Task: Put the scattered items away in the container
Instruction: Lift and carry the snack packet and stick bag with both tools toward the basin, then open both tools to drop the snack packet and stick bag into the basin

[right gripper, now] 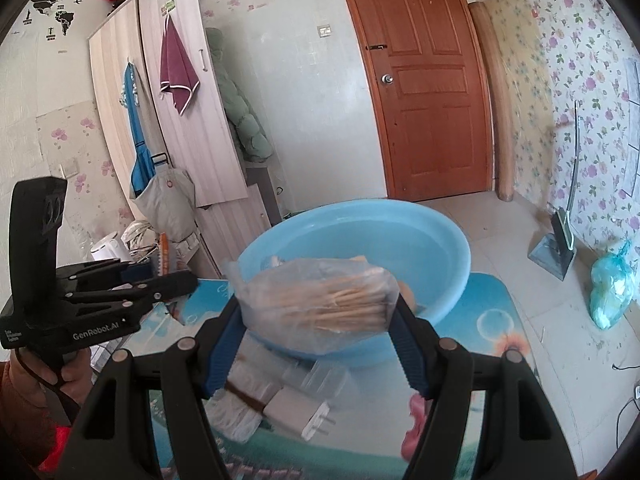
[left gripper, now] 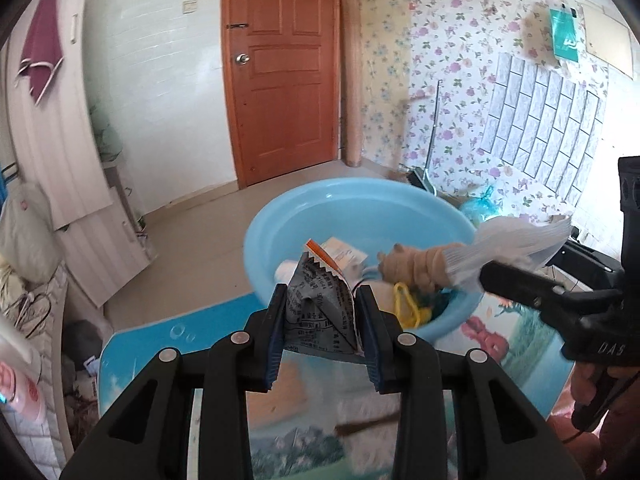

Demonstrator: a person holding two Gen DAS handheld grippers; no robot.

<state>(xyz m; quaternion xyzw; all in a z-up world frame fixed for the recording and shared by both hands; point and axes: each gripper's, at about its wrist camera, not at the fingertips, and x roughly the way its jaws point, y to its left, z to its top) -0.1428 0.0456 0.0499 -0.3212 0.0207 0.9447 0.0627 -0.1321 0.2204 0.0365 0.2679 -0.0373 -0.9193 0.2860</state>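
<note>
My left gripper (left gripper: 322, 296) is shut on a crumpled grey snack packet (left gripper: 320, 320) with an orange top edge, held just in front of the blue basin (left gripper: 320, 204). A yellow clip (left gripper: 406, 304), a white packet and other small items lie in the basin. In the right wrist view my right gripper (right gripper: 318, 308) is shut on a clear plastic bag of wooden sticks (right gripper: 320, 296), held before the basin (right gripper: 400, 240). In the left wrist view that bag (left gripper: 516, 240) hangs over the basin's right rim. The left gripper (right gripper: 184, 282) shows at the left of the right wrist view.
The basin stands on a table with a blue picture mat (right gripper: 500, 320). A white plug (right gripper: 296, 410) and a white bundle (right gripper: 236, 416) lie on the mat under my right gripper. Beyond the table, a blue bin bag (right gripper: 612, 288) and a dustpan (right gripper: 556, 248) sit on the floor.
</note>
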